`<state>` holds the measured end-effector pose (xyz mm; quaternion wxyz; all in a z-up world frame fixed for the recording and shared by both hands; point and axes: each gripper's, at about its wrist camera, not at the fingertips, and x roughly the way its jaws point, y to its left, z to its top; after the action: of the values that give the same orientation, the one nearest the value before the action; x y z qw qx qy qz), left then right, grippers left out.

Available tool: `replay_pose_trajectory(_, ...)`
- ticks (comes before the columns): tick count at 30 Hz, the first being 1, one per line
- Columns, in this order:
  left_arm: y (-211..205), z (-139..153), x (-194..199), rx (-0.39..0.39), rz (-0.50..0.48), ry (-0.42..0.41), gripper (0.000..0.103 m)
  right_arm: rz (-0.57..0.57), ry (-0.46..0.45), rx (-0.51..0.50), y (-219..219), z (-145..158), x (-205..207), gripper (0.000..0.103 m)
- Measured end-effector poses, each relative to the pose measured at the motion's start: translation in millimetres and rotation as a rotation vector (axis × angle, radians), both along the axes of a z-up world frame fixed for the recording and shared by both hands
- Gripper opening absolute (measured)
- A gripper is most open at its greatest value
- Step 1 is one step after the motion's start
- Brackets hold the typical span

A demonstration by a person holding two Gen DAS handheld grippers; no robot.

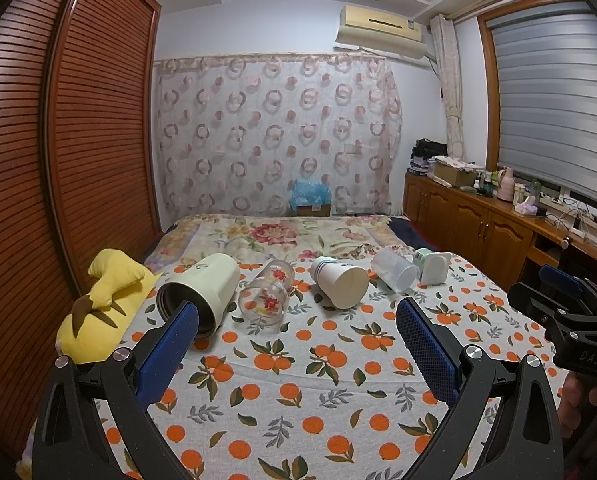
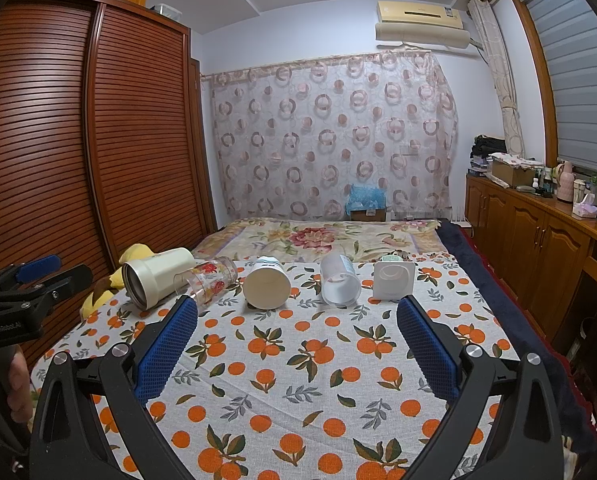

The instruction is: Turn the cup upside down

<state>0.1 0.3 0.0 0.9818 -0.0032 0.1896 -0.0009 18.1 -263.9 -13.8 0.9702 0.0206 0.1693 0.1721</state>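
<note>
Left hand-held gripper (image 1: 296,344): blue-padded fingers spread wide, nothing between them, hovering above the bed's orange-print cloth (image 1: 298,392). Right hand-held gripper (image 2: 297,342): likewise released, empty, over the same cloth. Each appears at the edge of the other's view, well apart, side by side.

Beyond the fingertips, a row of five cups across the cloth, four of them plainly lying on their sides, none grasped:
- Cream tumbler (image 1: 200,294), far left, dark steel-lined mouth toward the cameras; the left gripper's left finger overlaps its rim in the left wrist view, contact cannot be told.
- Clear glass with red flower print (image 1: 267,296), just beside the tumbler, mouth toward the cameras.
- White paper cup with striped band (image 1: 340,282), centre, open mouth facing the cameras.
- Frosted translucent cup (image 1: 394,270), right of the paper cup, mouth toward the cameras.
- White squarish cup with pale green part behind (image 1: 432,266), right end, near the frosted cup; how it rests cannot be told.

Yellow plush toy (image 1: 102,308) at the cloth's left edge, beside the tumbler.

Farther: floral bedspread (image 1: 282,236), then circle-pattern curtain (image 1: 274,132). Slatted wooden wardrobe (image 1: 58,160) left; wooden cabinets (image 1: 470,220) with clutter right.
</note>
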Motion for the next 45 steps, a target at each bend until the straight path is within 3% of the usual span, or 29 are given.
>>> replay_pose_trajectory(35, -7.6, 8.6, 7.1, -0.003, -0.001, 0.007, 0.096, 0.005, 0.010, -0.002, 1.0, -2.5, 3.4, 0.101)
replay_pose_trajectory(41, -0.9, -2.9, 20.9, 0.006, -0.027, 0.042, 0.096, 0.020, 0.027, -0.032, -2.3, 0.8, 24.9, 0.100)
replay_pose_trajectory(45, -0.7, -12.2, 46.4, 0.007, -0.068, 0.078, 0.096, 0.024, 0.054, -0.074, -7.0, -1.0, 55.4, 0.094)
